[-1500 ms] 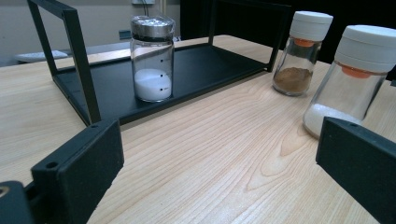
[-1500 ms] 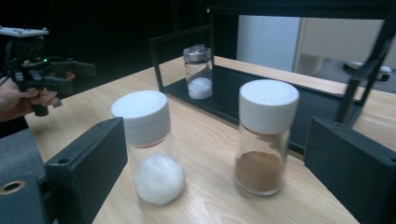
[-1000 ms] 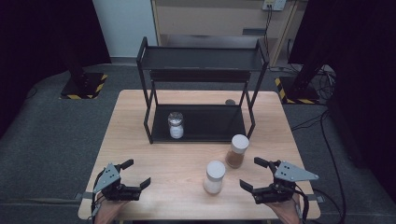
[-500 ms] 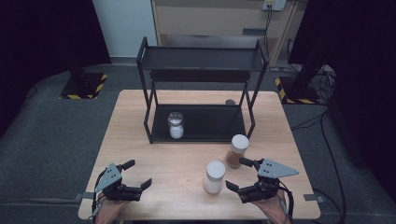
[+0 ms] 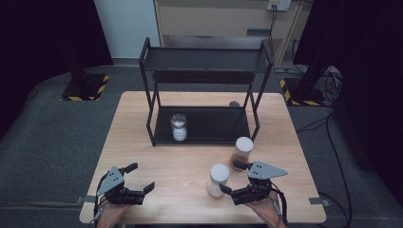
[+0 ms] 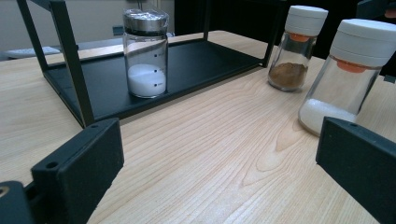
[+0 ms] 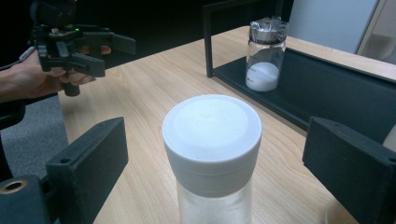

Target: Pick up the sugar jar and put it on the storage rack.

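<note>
Wooden table [image 5: 166,161] is shared: white-lidded jar [image 5: 218,179], upright, is straddled by the wide-open right gripper [image 5: 234,176]; left gripper [image 5: 140,177], also wide, lies well apart.

A: What does the table [image 5: 142,118] carry?

B: I log a light wooden top with a black two-tier rack [image 5: 204,85] at its far middle. On the rack's lower shelf stands a silver-capped jar [image 5: 178,127], white powder inside.

A: Directly on the wood?

B: Two white-capped jars: brown-powder jar [image 5: 242,153] near the rack's right leg, white-powder jar [image 5: 218,179] just beside it, nearer me.
</note>
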Demonstrator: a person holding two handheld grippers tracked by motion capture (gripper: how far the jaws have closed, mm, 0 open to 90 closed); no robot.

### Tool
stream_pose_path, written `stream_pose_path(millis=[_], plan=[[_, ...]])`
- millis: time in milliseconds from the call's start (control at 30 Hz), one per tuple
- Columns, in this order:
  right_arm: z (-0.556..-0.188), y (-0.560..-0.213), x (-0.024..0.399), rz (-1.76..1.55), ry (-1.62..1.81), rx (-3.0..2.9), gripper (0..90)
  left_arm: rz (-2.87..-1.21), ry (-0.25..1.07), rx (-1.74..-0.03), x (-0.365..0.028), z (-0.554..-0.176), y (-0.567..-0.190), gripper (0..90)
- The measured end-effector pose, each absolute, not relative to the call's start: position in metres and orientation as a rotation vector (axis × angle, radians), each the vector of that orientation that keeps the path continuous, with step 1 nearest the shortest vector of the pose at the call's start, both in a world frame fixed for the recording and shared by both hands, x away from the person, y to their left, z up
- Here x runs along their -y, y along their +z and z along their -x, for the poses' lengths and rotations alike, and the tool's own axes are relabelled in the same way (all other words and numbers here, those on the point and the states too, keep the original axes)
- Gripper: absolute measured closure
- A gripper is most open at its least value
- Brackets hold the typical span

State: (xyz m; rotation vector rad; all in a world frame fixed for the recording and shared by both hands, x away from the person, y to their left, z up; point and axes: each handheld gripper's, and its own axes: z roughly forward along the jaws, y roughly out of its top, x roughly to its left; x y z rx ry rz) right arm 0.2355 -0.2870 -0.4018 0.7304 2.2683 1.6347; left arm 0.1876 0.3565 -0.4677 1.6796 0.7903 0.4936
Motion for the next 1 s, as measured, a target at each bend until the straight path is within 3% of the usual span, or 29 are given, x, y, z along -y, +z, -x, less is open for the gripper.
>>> stream_pose_path(millis=[400,833,1000], plan=[[-0.245,-0.407,0.269,-0.708,1.584,-2.318,14.4,-1.680,0.494,-0.789,-0.357,-0.188,-0.468,0.1],[-0.248,-0.411,0.261,-0.709,1.558,-2.314,32.2,-1.681,0.494,-0.787,-0.357,-0.188,-0.468,0.2],[-0.246,-0.410,0.259,-0.700,1.549,-2.309,33.8,-1.684,0.494,-0.785,-0.356,-0.188,-0.468,0.2]])
